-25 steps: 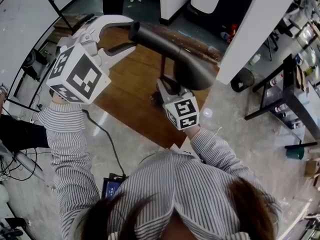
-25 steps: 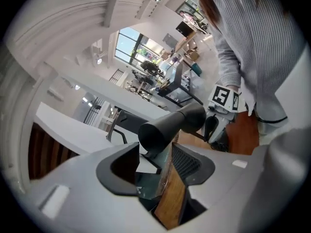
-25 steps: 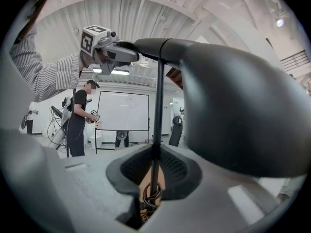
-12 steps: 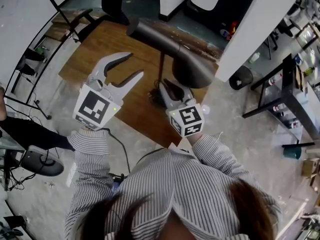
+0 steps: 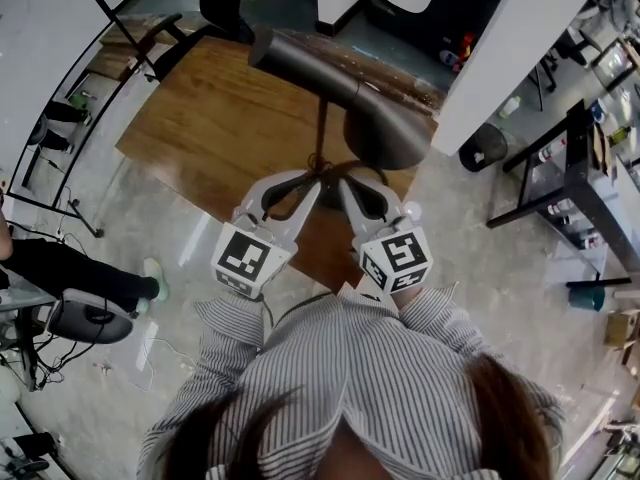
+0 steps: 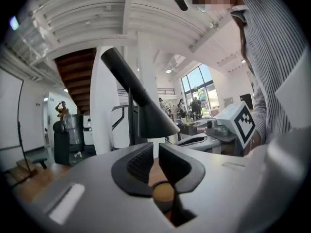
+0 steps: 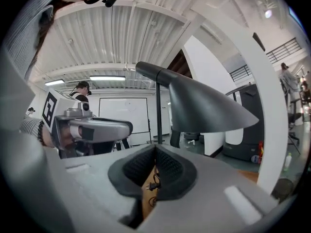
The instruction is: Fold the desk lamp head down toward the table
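The desk lamp stands on the wooden table (image 5: 220, 118), with a thin upright post (image 5: 322, 128), a dark grey sloping arm (image 5: 300, 63) and a cone-shaped head (image 5: 385, 133). The head (image 6: 155, 123) hangs above and beyond both grippers, well off the table (image 7: 204, 106). My left gripper (image 5: 312, 180) is low at the table's near edge, left of the post's foot. Its jaws are closing to a narrow slit (image 6: 155, 149) with nothing between them. My right gripper (image 5: 352, 173) sits beside it under the head, its jaws shut and empty (image 7: 155, 148).
A black cord with a plug (image 7: 153, 186) lies on the table near the lamp's foot. A white pillar (image 5: 500, 48) rises at the right, with a black shelf rack (image 5: 590, 188) beyond it. A seated person's leg (image 5: 60, 268) is at the left.
My left gripper dropped from the lamp arm to the table's near edge beside the right gripper, rolled over, and its wide jaws narrowed. The right gripper shifted slightly toward me.
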